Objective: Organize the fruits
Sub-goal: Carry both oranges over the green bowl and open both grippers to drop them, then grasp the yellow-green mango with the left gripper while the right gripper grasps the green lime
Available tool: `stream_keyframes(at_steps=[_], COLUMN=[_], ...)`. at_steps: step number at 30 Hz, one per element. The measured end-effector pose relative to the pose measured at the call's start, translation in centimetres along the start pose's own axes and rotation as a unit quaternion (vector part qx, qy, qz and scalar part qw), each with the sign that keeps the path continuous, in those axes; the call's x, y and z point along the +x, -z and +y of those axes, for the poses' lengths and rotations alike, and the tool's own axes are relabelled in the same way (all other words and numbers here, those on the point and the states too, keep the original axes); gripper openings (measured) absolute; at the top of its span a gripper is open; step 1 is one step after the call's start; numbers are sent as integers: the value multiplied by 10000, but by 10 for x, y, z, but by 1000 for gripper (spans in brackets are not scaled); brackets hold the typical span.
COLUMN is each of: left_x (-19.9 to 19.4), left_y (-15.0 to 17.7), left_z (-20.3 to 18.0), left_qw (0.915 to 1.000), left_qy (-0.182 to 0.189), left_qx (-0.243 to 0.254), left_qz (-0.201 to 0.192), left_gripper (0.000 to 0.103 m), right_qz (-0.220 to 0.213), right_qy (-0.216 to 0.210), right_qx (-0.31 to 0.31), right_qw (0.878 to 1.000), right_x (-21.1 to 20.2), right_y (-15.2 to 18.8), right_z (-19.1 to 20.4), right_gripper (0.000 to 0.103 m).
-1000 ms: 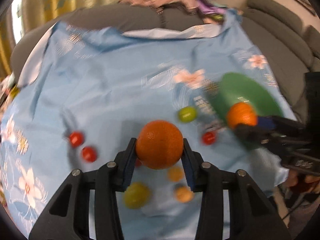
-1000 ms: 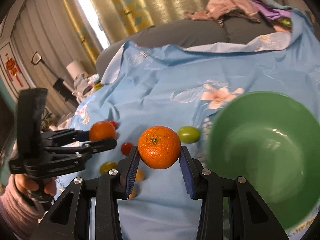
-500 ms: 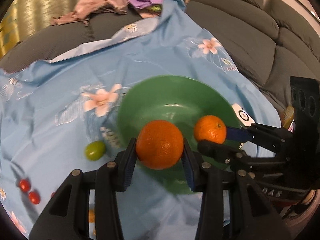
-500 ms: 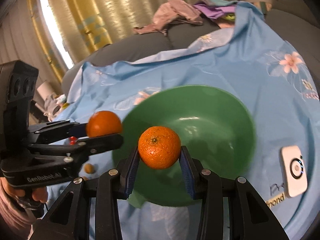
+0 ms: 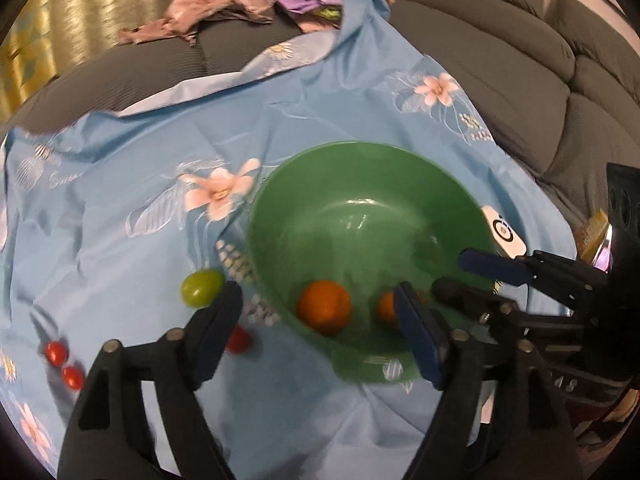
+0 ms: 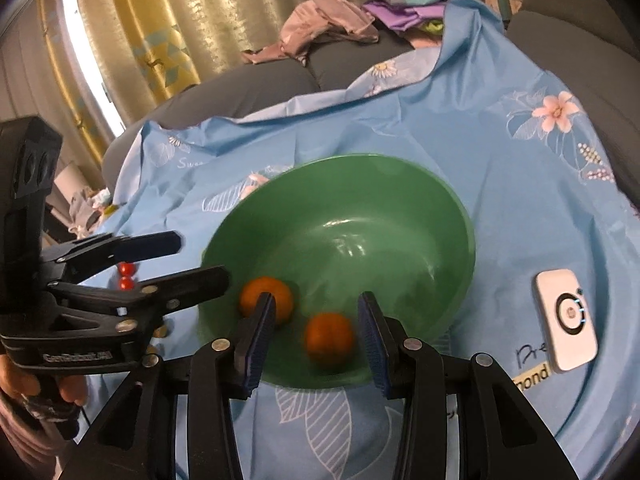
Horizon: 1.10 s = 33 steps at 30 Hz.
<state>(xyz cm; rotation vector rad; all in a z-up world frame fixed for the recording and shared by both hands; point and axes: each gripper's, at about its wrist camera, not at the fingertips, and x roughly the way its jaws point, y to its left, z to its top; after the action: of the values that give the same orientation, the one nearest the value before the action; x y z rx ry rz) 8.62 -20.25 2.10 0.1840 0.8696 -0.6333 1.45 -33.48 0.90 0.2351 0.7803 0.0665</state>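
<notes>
Left claw (image 5: 316, 294): your jaws have just been opening and now stand wide with nothing gripped. Half a second ago they clamped the first orange (image 5: 325, 307). It now lies free in the green bowl (image 5: 360, 152), below and between the tips, against the near wall.

Left of this claw, the red tomatoes (image 5: 56, 352) and the green fruit (image 5: 202, 287) rest on the blue floral cloth (image 5: 120, 240) outside the bowl. The green fruit sits just beside the left fingertip. One more red tomato (image 5: 238, 339) shows under that finger.

Right claw (image 6: 316, 299): your pads stand apart and press on nothing. The second orange (image 6: 329, 342), held between them half a second ago, is now blurred and lower, inside the bowl beneath the gap. The first orange shows partly behind this claw's left finger.

Right of this claw, a white device (image 6: 566, 320) lies on the cloth, near the bowl but apart from it.
</notes>
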Motion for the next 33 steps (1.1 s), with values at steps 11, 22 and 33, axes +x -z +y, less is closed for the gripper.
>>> stream_keyframes(at_steps=[11, 22, 33], left_x=[-64, -114, -121], left_y=[74, 136, 156], left_z=[56, 88, 99], left_qw=[9931, 9829, 9812], left_qy=[-512, -966, -765], left_qx=[-1053, -1569, -1772], left_qz=[59, 0, -56], left_gripper=[88, 90, 90], right_qz=[-198, -81, 175], right_qy=[-572, -1041, -1098], right_qx=[-138, -728, -1059], right_qw=[9981, 9919, 9881], right_x=[-29, -40, -34], right_y=[6, 24, 36], right_z=[31, 95, 128], right_gripper=[45, 46, 46])
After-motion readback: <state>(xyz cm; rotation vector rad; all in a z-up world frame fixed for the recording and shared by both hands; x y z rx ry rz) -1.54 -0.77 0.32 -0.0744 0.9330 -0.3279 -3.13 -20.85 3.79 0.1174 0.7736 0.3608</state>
